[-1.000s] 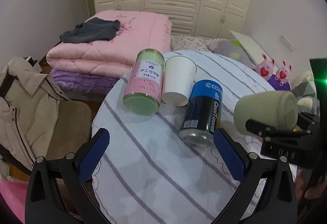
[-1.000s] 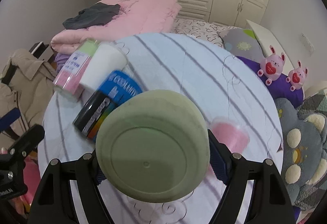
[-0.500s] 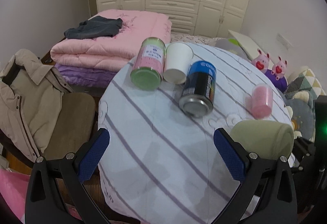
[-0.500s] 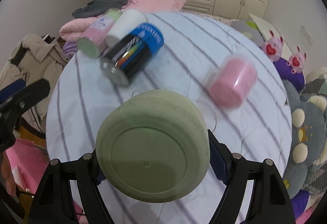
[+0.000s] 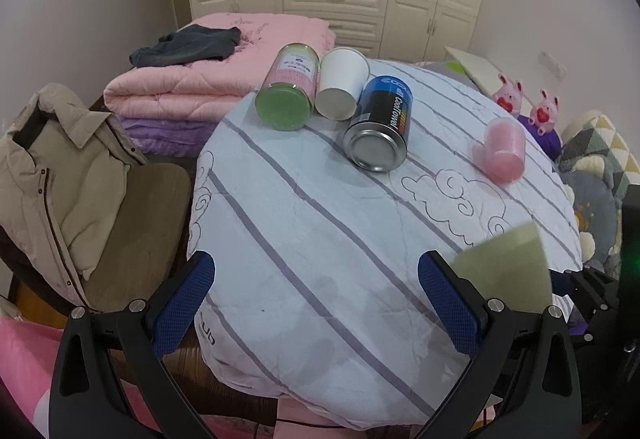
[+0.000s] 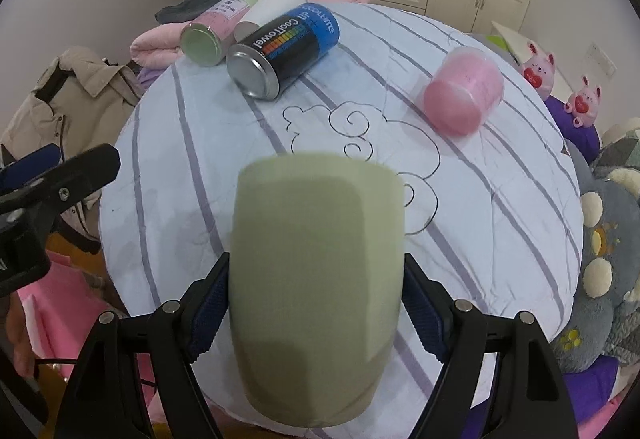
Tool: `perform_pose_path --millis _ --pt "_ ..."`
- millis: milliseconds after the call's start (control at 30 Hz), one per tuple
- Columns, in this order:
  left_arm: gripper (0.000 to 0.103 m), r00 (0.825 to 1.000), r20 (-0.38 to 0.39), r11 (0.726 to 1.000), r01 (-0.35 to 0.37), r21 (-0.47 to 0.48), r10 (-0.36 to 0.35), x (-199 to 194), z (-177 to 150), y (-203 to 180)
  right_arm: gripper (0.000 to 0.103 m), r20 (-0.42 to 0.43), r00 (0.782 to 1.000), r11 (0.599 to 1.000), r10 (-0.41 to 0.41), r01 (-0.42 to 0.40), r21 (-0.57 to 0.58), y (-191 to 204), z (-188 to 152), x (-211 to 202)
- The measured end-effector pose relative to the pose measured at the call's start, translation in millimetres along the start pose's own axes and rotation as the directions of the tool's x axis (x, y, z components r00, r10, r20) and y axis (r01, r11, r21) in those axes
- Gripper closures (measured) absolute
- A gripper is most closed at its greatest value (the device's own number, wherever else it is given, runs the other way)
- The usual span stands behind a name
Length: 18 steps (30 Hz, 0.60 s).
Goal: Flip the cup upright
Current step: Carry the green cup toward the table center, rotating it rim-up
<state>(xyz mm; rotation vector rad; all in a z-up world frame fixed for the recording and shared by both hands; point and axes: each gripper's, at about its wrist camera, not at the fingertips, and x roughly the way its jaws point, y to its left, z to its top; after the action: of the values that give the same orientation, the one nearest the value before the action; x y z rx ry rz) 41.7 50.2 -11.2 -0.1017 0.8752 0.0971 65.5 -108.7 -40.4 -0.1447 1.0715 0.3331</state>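
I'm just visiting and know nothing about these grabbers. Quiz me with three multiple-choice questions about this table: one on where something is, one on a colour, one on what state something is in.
1. What lies directly between the green-lidded jar and the blue-and-black can?
A. a white paper cup
B. a pink cup
C. a spoon

2. What colour is the cup held by the right gripper?
A. red
B. pale green
C. black

3. How is the left gripper?
A. shut on the can
B. shut on a cup
C. open and holding nothing

Answers:
1 A, the white paper cup lies between them.
2 B, its wall is pale green.
3 C, its jaws stand wide apart over bare tablecloth.
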Motion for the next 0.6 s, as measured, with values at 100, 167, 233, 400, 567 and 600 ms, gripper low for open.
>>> perform_pose_path --millis 100,167,233,400,567,600 --pt "0.000 1.000 0.000 1.000 0.001 0.012 -0.001 -1.8 -1.8 -4.8 0.023 -0.010 1.000 1.000 -0.005 0.005 0.001 2.6 -3.2 2.4" --pt "0.000 1.000 0.004 1.000 0.001 0.018 -0.001 -4.4 -3.0 -7.9 0.022 -0.019 1.000 1.000 -0.001 0.001 0.010 2.4 -5.4 1.4" --pt "0.000 1.000 0.007 1.000 0.005 0.023 -0.005 -6.9 -2.9 -11.2 0.022 -0.003 1.000 1.000 0.015 -0.015 0.025 0.6 -5.9 -4.6" --pt "0.000 1.000 0.013 0.999 0.017 0.035 -0.017 -12.5 -5.3 -20.4 0.022 0.031 0.999 0.999 0.026 -0.027 0.031 -2.8 -6.4 -16.5" --pt "0.000 1.000 0.019 0.998 0.004 0.060 -0.005 -17.6 -6.6 -28.0 0.022 0.035 0.999 0.999 0.040 -0.041 0.022 -4.6 -7.6 -22.6" --pt "0.000 1.000 0.021 0.998 0.006 0.065 -0.008 -19.6 -7.5 -30.0 0.022 0.034 0.998 0.999 0.044 -0.045 0.018 -5.0 -8.6 -23.4"
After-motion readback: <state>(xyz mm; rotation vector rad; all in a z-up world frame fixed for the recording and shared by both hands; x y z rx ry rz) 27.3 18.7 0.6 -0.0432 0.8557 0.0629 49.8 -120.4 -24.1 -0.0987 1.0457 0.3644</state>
